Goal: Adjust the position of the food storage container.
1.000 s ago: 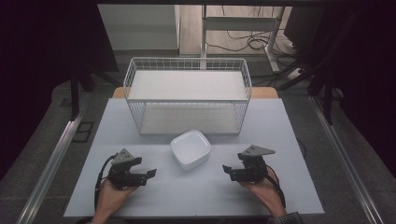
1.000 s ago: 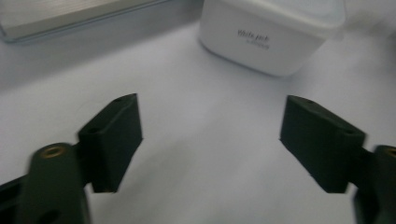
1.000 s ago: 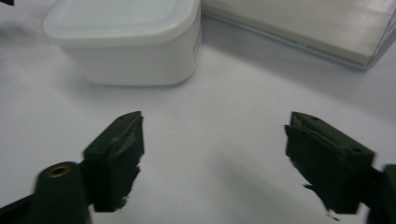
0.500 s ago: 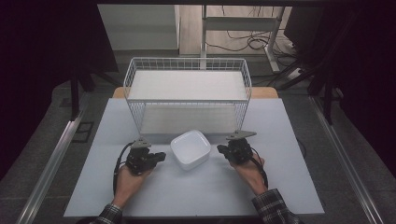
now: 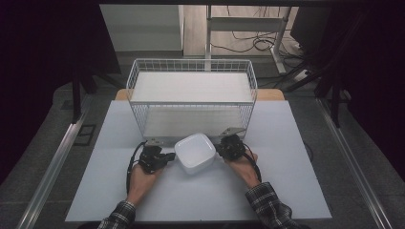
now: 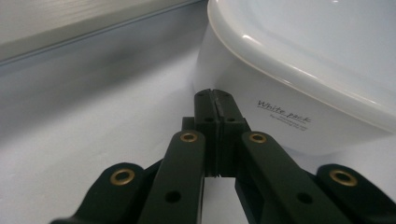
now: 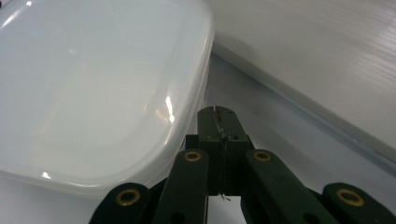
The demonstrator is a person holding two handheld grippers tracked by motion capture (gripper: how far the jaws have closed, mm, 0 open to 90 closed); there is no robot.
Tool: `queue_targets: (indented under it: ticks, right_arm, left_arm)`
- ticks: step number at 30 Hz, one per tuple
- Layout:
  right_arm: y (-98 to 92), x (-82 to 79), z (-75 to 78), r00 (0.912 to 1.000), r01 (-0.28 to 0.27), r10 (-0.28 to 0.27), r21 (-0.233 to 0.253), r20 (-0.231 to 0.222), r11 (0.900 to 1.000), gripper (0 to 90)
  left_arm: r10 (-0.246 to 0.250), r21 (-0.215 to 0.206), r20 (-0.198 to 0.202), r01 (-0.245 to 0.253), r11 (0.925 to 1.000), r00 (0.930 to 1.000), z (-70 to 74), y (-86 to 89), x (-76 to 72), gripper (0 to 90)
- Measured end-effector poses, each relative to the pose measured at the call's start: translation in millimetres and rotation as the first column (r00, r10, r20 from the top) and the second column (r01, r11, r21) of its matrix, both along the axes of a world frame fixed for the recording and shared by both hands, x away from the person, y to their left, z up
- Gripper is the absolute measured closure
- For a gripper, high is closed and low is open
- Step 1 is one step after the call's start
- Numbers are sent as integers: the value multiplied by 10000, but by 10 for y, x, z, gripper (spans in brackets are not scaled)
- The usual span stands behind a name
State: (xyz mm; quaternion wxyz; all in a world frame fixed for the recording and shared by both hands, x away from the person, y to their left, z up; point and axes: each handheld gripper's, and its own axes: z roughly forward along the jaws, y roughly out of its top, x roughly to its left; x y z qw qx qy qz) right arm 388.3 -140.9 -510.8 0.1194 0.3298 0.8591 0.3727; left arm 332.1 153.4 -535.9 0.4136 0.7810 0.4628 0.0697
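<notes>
A white plastic box [image 5: 195, 151] with rounded corners and a snapped-on lid sits on the table [image 5: 286, 181], just in front of the wire basket [image 5: 191, 90]. Its lid is smooth and slightly glossy, with a raised rim running round the edge; in the left gripper view the side wall carries small print reading "White pack" [image 6: 284, 112]. The box lies turned a little, one corner toward the person.

The left gripper [image 5: 168, 156] lies at the box's left side, its jaws pressed together with nothing between them, tips at the box wall. The right gripper [image 5: 220, 149] lies at the right side, jaws likewise closed on nothing, tips just under the lid's edge. Whether either tip actually touches the box is hard to tell.

The table is pale grey-white and matte. The basket is white wire with a flat white bottom. Beyond it are a dark floor, cables [image 5: 248, 43] and table legs in a dim room.
</notes>
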Motion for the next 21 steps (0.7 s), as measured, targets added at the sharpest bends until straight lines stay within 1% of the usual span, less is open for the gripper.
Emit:
queue_targets:
  ticks: [1,2,4,6,7,8,11,12,13,14,16,18,19,21]
  right_arm:
    - [-11,-48,1,9998,-116,118,132,-169,9998,891]
    - [-11,-48,1,9998,-116,118,132,-169,9998,891]
    - [-18,-140,23,9997,-156,158,110,-174,9998,891]
    - [-28,-171,34,9998,-156,157,83,-158,9998,891]
    - [-39,-193,42,9998,-155,156,80,-155,9998,891]
    - [-82,-267,55,9997,-86,88,97,-247,9999,891]
    - [-140,-354,58,9993,13,-7,139,-374,9999,891]
    - [-140,-354,58,9993,13,-7,139,-374,9999,891]
    - [-178,-429,65,9988,219,-213,147,-438,9997,891]
    - [-193,-467,66,9987,264,-258,141,-442,9996,891]
    - [-203,-493,65,9987,259,-252,148,-450,9996,891]
    - [-226,-575,73,9982,355,-349,117,-483,9993,891]
    - [-241,-629,81,9981,344,-340,70,-510,9994,891]
    - [-248,-679,83,9982,332,-326,112,-506,9994,891]
  left_arm:
    - [45,-65,-33,-46,10000,10000,-3,2,-1,899]
    - [-26,-36,-28,26,10000,10000,-2,1,-5,899]
    - [-152,79,-1,152,9999,9999,13,-36,-39,899]
    - [-166,79,0,166,9998,9999,17,-47,-48,900]
    - [-254,12,-41,254,9997,9997,25,-60,-64,900]
    - [-339,-6,-52,339,9994,9994,31,-81,-85,899]
    - [-551,63,-156,552,9985,9984,32,-134,-136,900]
    - [-551,63,-156,552,9985,9984,32,-134,-136,900]
    - [-673,86,-201,675,9977,9975,36,-153,-158,900]
    - [-802,134,-249,806,9967,9965,48,-174,-189,900]
    - [-882,166,-260,887,9959,9958,53,-184,-209,900]
    - [-1023,159,-337,1029,9946,9942,59,-202,-264,900]
    - [-1112,208,-405,1121,9935,9930,66,-212,-315,900]
    - [-1236,368,-444,1253,9914,9913,80,-214,-368,900]
